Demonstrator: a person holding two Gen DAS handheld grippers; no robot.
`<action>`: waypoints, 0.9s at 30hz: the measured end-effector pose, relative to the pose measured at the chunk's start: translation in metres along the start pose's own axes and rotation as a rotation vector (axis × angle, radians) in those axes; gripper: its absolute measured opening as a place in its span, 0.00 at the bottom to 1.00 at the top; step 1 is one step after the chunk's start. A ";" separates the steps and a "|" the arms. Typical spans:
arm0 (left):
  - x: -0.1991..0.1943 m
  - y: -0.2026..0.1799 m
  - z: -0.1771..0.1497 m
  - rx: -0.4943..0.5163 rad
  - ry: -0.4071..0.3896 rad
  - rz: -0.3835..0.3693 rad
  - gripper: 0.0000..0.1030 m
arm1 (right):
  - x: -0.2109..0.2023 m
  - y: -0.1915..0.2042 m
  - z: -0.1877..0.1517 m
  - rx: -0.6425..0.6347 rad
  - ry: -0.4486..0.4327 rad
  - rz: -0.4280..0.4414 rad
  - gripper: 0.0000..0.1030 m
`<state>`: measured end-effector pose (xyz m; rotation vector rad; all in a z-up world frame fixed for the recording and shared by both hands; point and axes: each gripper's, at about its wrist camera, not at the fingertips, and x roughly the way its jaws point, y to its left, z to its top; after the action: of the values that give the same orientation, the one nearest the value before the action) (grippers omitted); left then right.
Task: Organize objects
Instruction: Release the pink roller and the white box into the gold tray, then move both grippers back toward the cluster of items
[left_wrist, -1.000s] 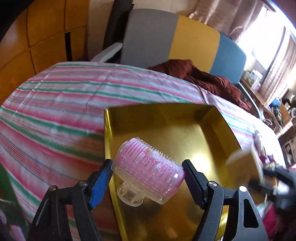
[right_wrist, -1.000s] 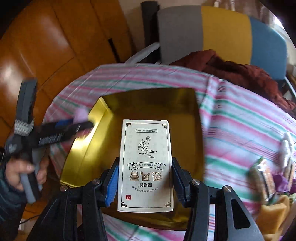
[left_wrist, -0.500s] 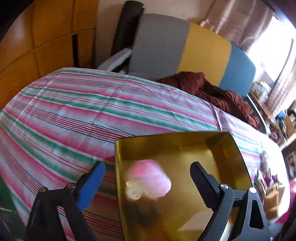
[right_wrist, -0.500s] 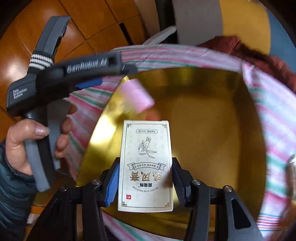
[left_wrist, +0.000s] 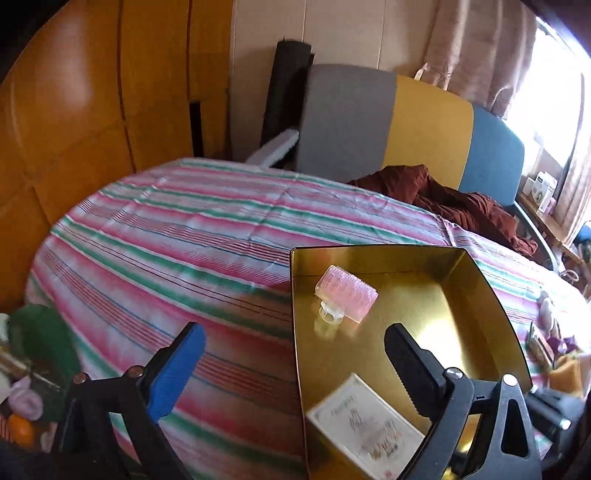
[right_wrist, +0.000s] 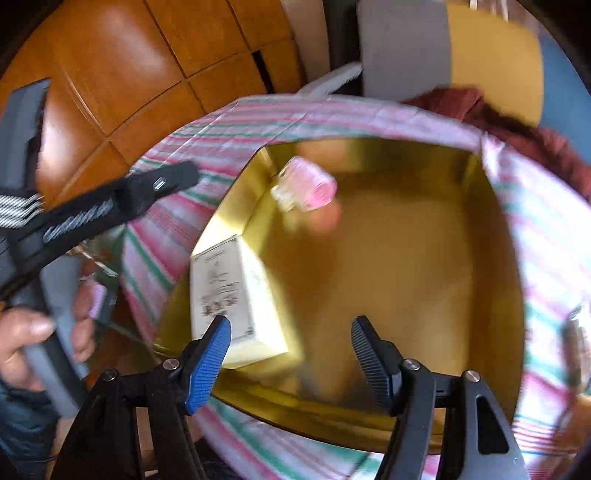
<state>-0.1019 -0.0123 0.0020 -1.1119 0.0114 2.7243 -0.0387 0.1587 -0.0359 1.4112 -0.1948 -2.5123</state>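
1. At the far left of the right wrist view, a hand in a dark sleeve is seen wrapped around the grey handle of the left gripper. Its jaws are opening and stand wide apart; nothing is held between them.
2. In the left wrist view, the blue pad of that gripper is seen over the striped tablecloth, while the black finger is seen over the gold tray.
3. The gold tray is found lying on the striped tablecloth, with its walls upright and its inside reflective.
4. The white box is found lying inside the tray, against its left wall in the right wrist view, printed face up.
5. The pink roller is found lying inside the tray near its far left corner, well apart from the white box, with its clear stub pointing toward the camera in the left wrist view.
6. The right gripper is seen above the near part of the tray. Its jaws are opening; the white box lies just beside the left blue pad and is not gripped.
7. A dark red cloth is noted beyond the table, on a grey, yellow and blue seat back.
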 end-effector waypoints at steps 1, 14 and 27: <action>-0.005 -0.002 -0.003 0.004 -0.009 0.003 0.97 | -0.004 -0.001 -0.001 -0.005 -0.019 -0.022 0.70; -0.048 -0.052 -0.029 0.123 -0.084 0.067 1.00 | -0.038 -0.017 -0.009 -0.007 -0.154 -0.177 0.73; -0.064 -0.084 -0.035 0.208 -0.113 0.067 1.00 | -0.064 -0.042 -0.027 0.030 -0.218 -0.238 0.74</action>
<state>-0.0175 0.0552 0.0270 -0.9154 0.3132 2.7625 0.0100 0.2178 -0.0073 1.2329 -0.1091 -2.8703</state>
